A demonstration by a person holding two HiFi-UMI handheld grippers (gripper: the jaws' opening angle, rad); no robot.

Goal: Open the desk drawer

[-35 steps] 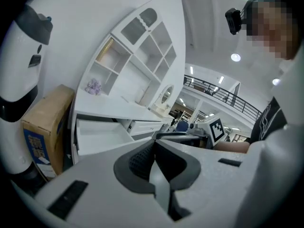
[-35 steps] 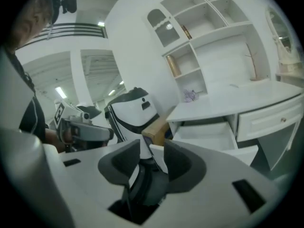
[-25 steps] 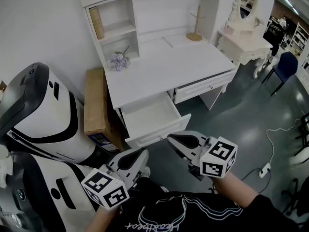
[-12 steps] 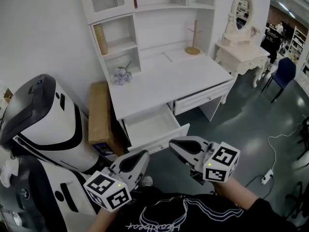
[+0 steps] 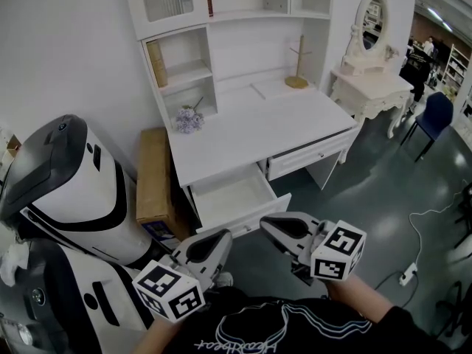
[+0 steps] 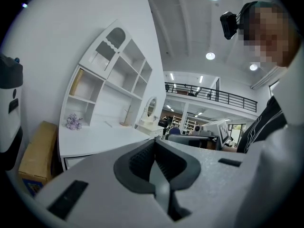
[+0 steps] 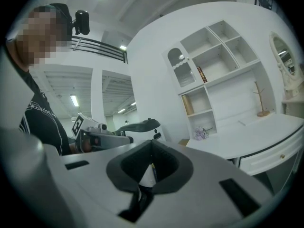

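Nearest, a black printed shirt (image 5: pixel 280 329) is seen at the lower edge of the head view. Above it the left claw (image 5: pixel 218 239) and the right claw (image 5: pixel 271 224), both grey and each fitted with a black-and-white marker cube, are held side by side and pointed towards the furniture. In the left gripper view the jaws of the left claw (image 6: pixel 155 139) are seen pressed together with nothing between them. In the right gripper view the right claw (image 7: pixel 151 142) is likewise closed on nothing. Both claws are kept apart from the white desk drawer (image 5: pixel 234 195), which is found just beyond their tips, pulled well out on the desk's left side. A second white drawer (image 5: pixel 310 155) to its right is shut. A brown cardboard box (image 5: pixel 151 172) is placed between the desk and a large white-and-black machine (image 5: pixel 70 186). On the white surface (image 5: pixel 258 120) a small bunch of pale purple flowers (image 5: pixel 188 119) is laid near the shelves, and a wooden stand (image 5: pixel 297 68) is set at the back. Farther right, a white dressing table with an oval mirror (image 5: pixel 369 68) and a blue chair (image 5: pixel 435 109) are seen
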